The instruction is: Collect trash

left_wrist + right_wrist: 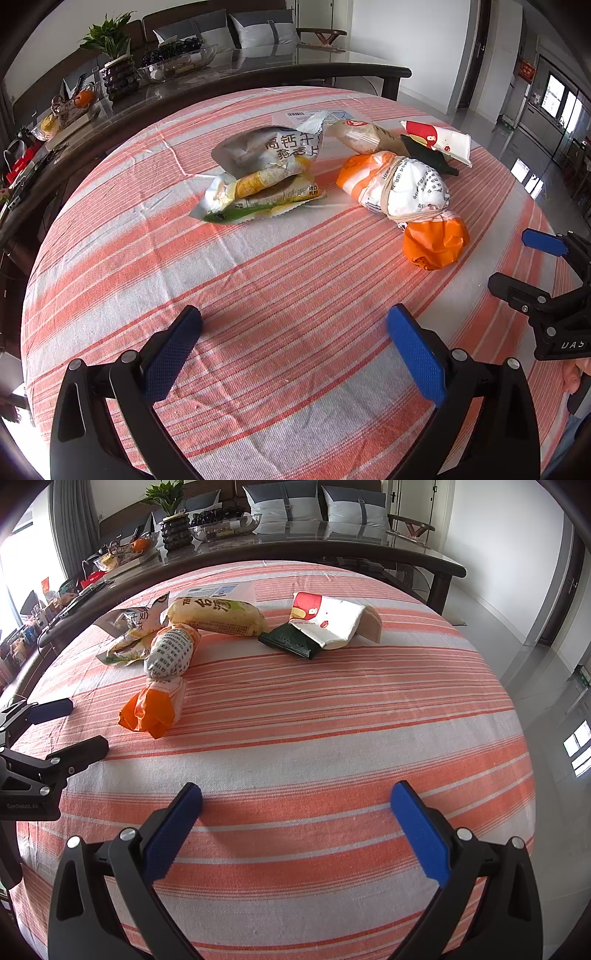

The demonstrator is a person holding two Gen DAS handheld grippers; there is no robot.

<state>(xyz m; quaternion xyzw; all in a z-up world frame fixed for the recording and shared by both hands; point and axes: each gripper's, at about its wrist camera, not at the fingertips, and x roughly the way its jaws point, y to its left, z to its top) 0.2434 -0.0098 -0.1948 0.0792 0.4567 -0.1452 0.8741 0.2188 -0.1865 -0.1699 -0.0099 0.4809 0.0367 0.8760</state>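
Trash lies on the orange-and-white striped tablecloth (258,280). A crumpled silver and yellow oat bag (258,173) (129,635) lies left of an orange-and-white plastic bag bundle (406,199) (162,679). Behind them lie a tan rice packet (365,138) (218,616), a black wrapper (432,155) (291,640) and a red-and-white paper bag (439,142) (328,620). My left gripper (293,321) (77,725) is open and empty, short of the oat bag. My right gripper (295,799) (517,258) is open and empty too, nearer than the pile.
A printed paper sheet (314,116) (218,590) lies flat behind the trash. Beyond the cloth runs a dark glass-topped table (258,70) (332,535) with a fruit bowl (177,62), a potted plant (110,55) and clutter. Grey floor (535,657) lies to the right.
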